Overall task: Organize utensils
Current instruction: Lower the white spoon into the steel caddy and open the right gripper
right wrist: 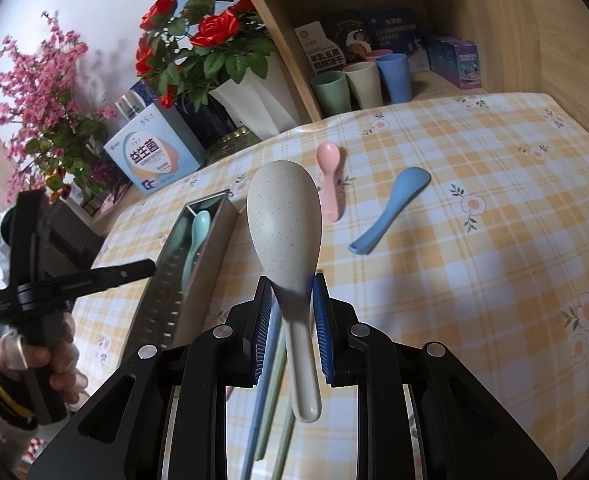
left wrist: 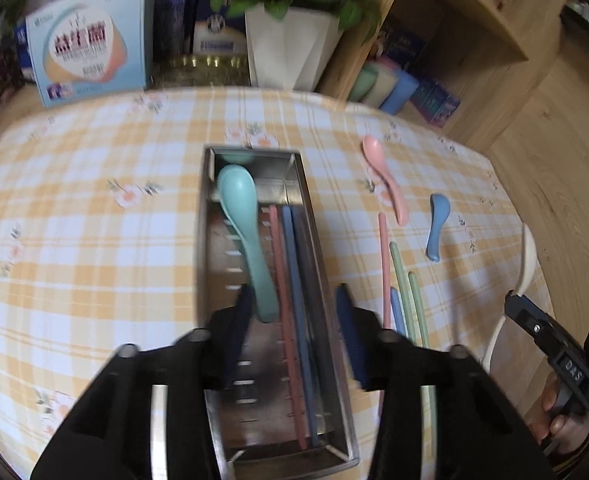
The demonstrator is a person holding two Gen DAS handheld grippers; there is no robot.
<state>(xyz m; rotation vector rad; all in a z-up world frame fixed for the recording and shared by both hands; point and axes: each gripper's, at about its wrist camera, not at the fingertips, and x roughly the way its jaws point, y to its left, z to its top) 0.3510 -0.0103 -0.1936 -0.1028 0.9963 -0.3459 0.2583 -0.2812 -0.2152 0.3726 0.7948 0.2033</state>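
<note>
The long steel utensil tray [left wrist: 318, 248] holds 1 teal plastic spoon [left wrist: 238, 216] below the released left gripper [left wrist: 294, 336], the right gripper [right wrist: 292, 312] clenches the speckled cream spoon [right wrist: 284, 216], and 2 spoons remain outside.

Left gripper [left wrist: 294, 312] jaws apart, empty; right gripper [right wrist: 292, 300] jaws clamped, both angled downward.

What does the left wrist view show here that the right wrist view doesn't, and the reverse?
Only the left wrist view: the pink and blue chopsticks lying inside the metal tray, and the left gripper with jaws open.

Only the right wrist view: the right gripper shut on the beige spoon.

Both: the teal spoon in the tray, the pink spoon and blue spoon on the tablecloth.
</note>
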